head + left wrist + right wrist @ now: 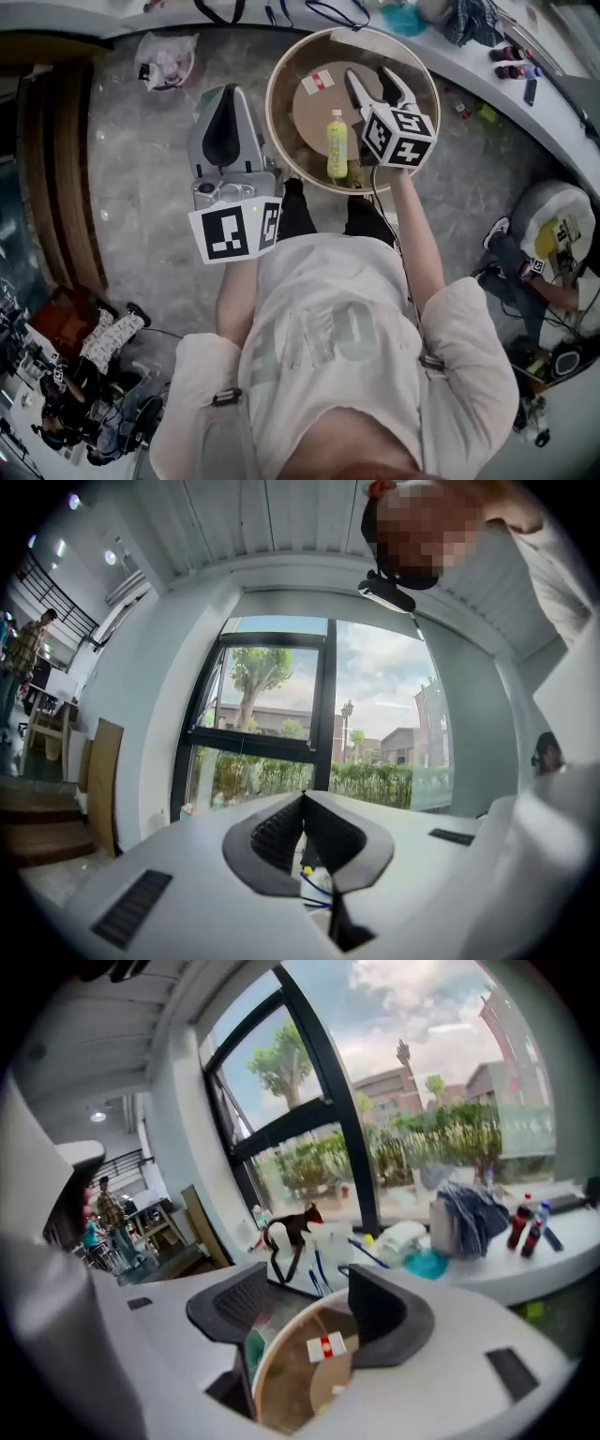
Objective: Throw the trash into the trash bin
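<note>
right gripper (370, 81) gapes over one bin (273, 101) holding one bottle (337, 145), perhaps one carton (317, 82).

A lab-like workroom: tall window (375, 714), cluttered white counter (525, 1274), marbled floor (141, 159).

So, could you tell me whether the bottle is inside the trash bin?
Inside: the head view shows the bottle within the rim of the trash bin.

The grey marbled floor (141, 178) carries a round, wood-coloured trash bin (272, 89) standing upright. A crumpled clear plastic bag (167, 61) lies on the floor well apart from the bin, on its left. Small green and red bits (486, 113) lie on its right, near the curved white bench (459, 61).
</note>
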Demonstrator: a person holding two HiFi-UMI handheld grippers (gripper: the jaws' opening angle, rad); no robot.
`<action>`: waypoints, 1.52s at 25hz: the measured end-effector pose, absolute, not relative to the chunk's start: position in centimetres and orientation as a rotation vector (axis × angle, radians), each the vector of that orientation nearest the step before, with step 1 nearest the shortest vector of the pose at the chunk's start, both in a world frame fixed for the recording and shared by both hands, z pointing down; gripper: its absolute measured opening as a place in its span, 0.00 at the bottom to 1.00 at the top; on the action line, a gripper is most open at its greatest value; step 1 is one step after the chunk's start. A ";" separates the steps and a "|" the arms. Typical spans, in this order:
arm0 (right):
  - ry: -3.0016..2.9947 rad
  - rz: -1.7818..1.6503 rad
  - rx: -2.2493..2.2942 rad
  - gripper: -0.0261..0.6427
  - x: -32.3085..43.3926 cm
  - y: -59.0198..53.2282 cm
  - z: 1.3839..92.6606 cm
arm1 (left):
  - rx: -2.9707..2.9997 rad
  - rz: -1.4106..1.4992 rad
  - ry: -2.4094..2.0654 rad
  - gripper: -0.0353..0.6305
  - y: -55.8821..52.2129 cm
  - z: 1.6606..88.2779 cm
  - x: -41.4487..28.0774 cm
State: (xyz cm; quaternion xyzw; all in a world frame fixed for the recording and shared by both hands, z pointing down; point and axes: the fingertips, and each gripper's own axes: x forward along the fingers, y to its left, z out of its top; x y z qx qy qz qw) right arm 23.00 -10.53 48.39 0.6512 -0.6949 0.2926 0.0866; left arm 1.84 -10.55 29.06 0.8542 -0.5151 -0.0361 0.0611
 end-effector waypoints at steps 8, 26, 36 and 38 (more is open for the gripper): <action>-1.638 1.378 1.574 0.44 21.6 -6.5 73.0 | 2.512 0.144 -1.437 0.07 -10.5 38.2 1.3; -1.299 1.448 1.373 0.39 21.2 -2.9 83.5 | 2.374 0.233 -1.465 0.07 -9.9 44.0 -3.2; -1.384 1.369 1.398 0.24 20.6 -3.7 80.2 | 2.424 0.183 -1.428 0.07 -9.4 43.0 -3.1; -1.432 1.347 1.418 0.24 20.2 -4.3 77.6 | 2.427 0.152 -1.445 0.07 -9.6 41.7 -3.3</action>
